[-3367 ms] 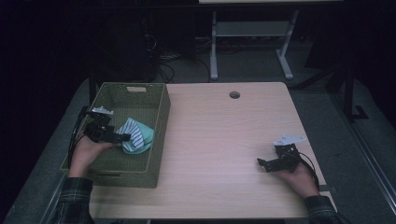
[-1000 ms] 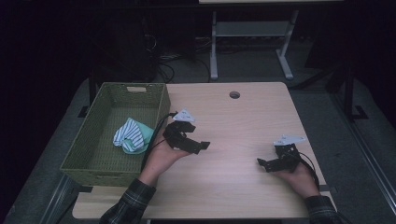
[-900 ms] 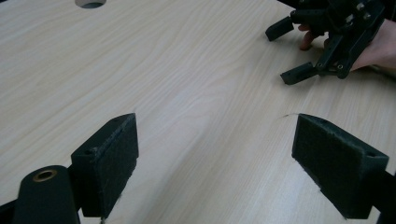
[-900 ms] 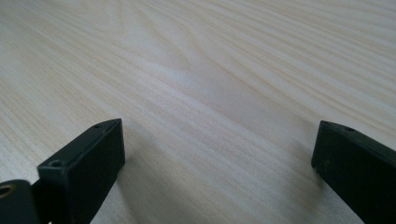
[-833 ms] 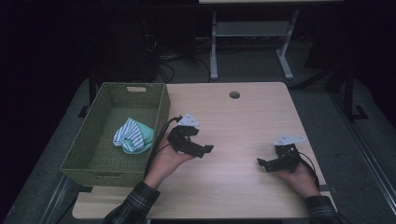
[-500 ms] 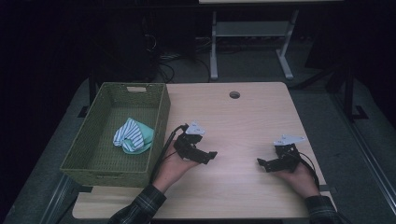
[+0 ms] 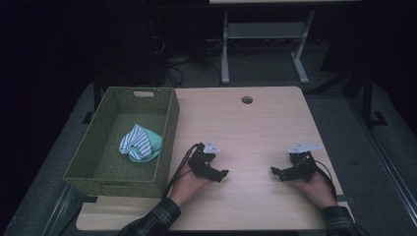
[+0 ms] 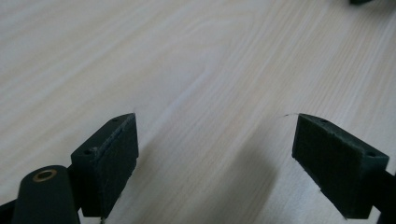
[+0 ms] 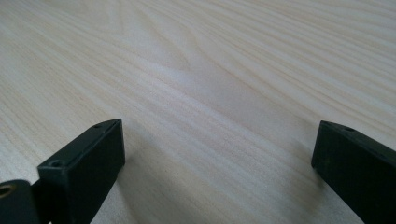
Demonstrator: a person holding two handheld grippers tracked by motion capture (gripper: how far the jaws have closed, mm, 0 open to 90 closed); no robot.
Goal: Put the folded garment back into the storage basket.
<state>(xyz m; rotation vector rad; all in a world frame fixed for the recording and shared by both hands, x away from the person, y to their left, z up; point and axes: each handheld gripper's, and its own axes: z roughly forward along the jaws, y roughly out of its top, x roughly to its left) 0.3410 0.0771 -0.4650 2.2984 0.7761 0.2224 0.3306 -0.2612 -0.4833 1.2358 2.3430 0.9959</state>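
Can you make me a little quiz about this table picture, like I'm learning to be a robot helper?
1. True or false: the striped white and teal cloth lies inside the green woven basket.
2. Which gripper is closer to the basket: A the left gripper, B the right gripper?
3. What do the open jaws of both grippers hold?

Key: 1 true. 2 A. 3 Nothing; bare pale wooden table shows between them.
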